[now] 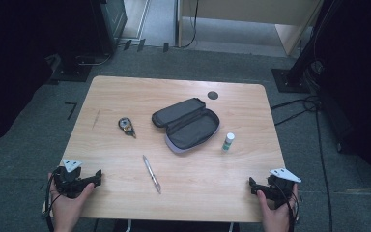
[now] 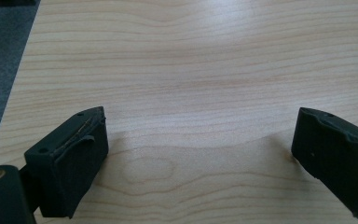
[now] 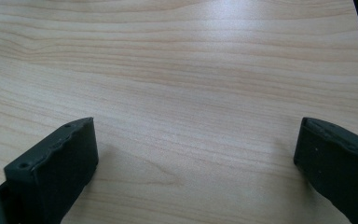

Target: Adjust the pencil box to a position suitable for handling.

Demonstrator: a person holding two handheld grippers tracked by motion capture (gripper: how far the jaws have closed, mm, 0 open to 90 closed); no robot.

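Resting spots: both grippers sit at the near edge of the desk [image 1: 125, 92], one at each corner, each held in a hand.
Left gripper [image 1: 98, 178]: wide open, nothing between its jaws; its own view has bare wood under the gap.
Right gripper [image 1: 251, 184]: wide open too, holding nothing, with bare wood between its jaws.
Pen [image 1: 151, 174]: lies flat on the desk between the two grippers, nearer the left one, touching neither.
Pencil case [image 1: 187, 123]: dark, unzipped and lying open in the middle of the desk, past the pen.
Small bottle [image 1: 228, 141]: white with a green cap, standing upright just beside the case on its right.
Tape roller [image 1: 126, 126]: small and dark, lying left of the case.
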